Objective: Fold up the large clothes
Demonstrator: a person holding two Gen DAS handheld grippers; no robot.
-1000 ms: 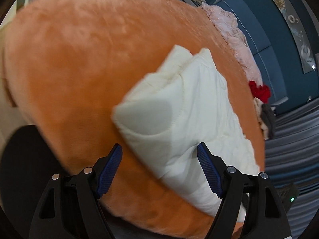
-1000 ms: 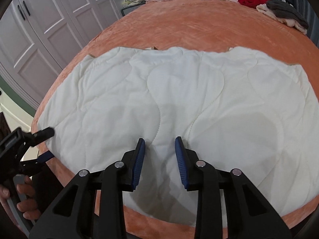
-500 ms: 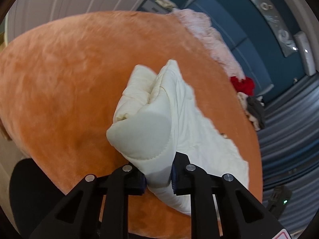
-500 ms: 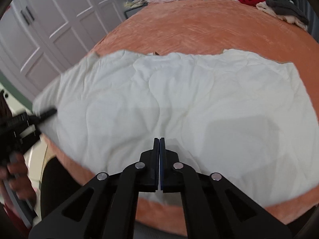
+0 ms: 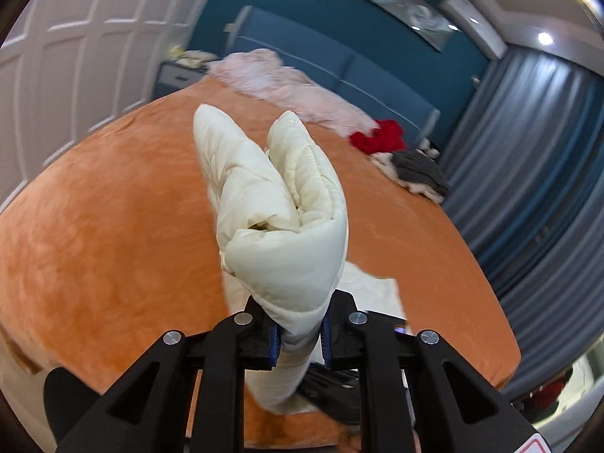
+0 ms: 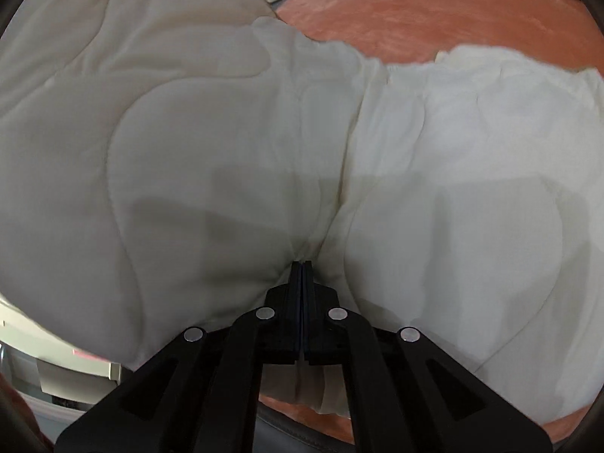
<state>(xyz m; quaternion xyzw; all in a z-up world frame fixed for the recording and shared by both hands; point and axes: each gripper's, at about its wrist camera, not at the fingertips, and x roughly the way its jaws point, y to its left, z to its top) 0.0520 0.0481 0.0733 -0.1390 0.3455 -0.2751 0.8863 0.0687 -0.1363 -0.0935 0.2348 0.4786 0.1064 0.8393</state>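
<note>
A cream quilted garment (image 6: 434, 151) lies spread on the orange bed cover (image 6: 434, 11). My right gripper (image 6: 302, 264) is shut on a pinch of the garment close to its near edge, and the cloth puckers around the fingertips. Left of it the garment rises as a lifted sheet. In the left wrist view, my left gripper (image 5: 300, 334) is shut on a bunched corner of the same garment (image 5: 287, 234). That corner stands up in two thick folds above the orange bed cover (image 5: 113, 226), and the rest hangs down below the jaws.
At the head of the bed lie pink fabric (image 5: 287, 87), a red garment (image 5: 377, 137) and a grey and white pile (image 5: 419, 173). A blue headboard (image 5: 339, 68) stands behind. White wardrobe doors (image 5: 75, 56) are left, blue curtains (image 5: 528, 151) right.
Both grippers shut on the garment. The left one took the corner and raised it off the bed while rolling. In the right view the garment's left part now rises up.
</note>
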